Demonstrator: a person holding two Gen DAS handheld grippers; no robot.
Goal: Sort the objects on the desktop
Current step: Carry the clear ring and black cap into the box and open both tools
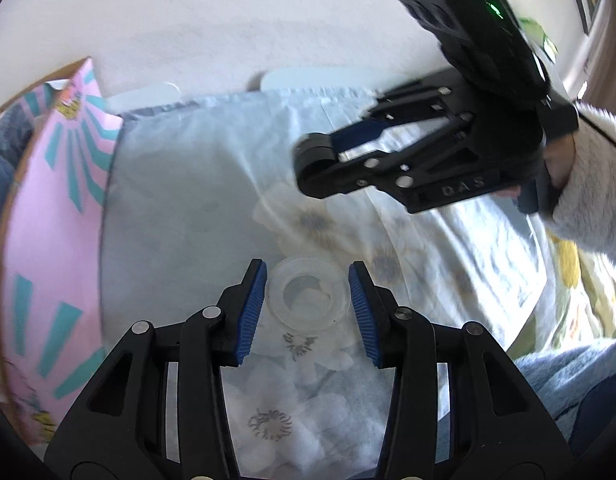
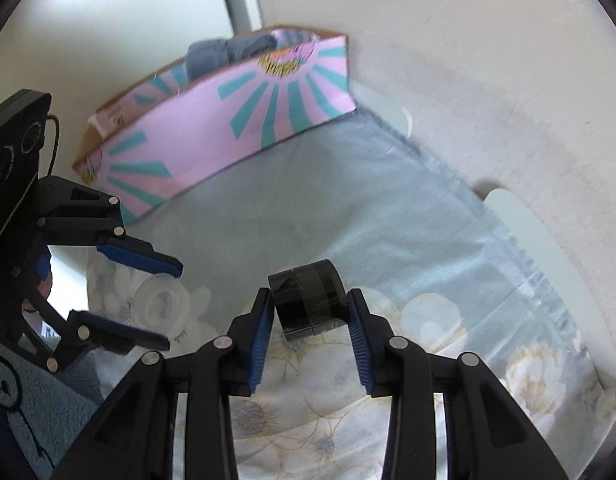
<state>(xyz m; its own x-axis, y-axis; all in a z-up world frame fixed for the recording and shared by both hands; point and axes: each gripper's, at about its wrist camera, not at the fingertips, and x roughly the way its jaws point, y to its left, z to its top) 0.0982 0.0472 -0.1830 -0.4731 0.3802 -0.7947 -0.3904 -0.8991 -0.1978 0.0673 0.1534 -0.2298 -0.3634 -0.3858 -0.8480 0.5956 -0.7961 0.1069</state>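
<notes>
Above the floral cloth (image 1: 195, 208), the left tool (image 1: 308, 300) pinches a light, slick clear tape ring (image 1: 306, 298) across its rim, the right tool (image 2: 310, 312) a stiff black roll (image 2: 312, 300).

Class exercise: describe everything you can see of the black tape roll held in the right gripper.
The black tape roll looks like two glossy dark rolls stacked side by side, a seam running round between them. It sits between the right gripper fingers, its flat ends against the ribbed blue pads, its curved face toward the camera. It is held above the floral cloth; whether it touches the cloth cannot be told. Its core is hidden.
</notes>
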